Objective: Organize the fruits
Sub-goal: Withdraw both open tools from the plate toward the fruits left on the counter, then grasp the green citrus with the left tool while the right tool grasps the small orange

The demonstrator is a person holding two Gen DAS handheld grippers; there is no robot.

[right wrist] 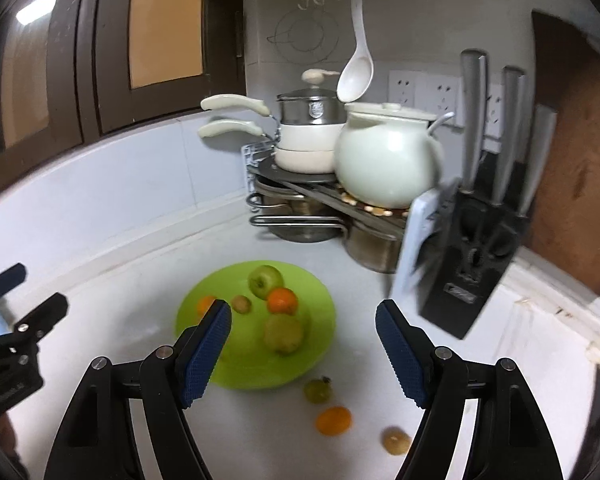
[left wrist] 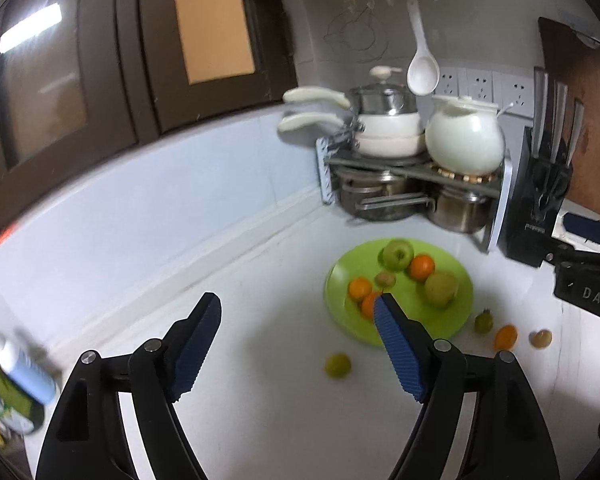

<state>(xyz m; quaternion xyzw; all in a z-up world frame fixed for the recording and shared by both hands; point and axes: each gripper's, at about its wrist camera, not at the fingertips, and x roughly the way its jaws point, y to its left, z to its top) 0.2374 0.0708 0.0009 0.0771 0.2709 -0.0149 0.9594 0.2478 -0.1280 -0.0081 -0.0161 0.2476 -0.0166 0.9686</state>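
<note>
Both grippers hang over the white surface (right wrist: 260,432) with nothing in them: the left gripper (left wrist: 298,318) has its blue pads spread apart, and the right gripper (right wrist: 303,322) stands parted the same way. The green plate (right wrist: 236,364) lies near the corner rack of pots (right wrist: 312,184) and carries a green apple (right wrist: 265,281), an orange (right wrist: 283,300), a small brownish fruit (right wrist: 241,303) and a larger yellow-green fruit (right wrist: 283,333). Off the plate, on the surface, lie a small green fruit (right wrist: 317,389), another orange (right wrist: 333,420) and a pale round fruit (right wrist: 396,440); a further green one (left wrist: 338,365) sits apart.
</note>
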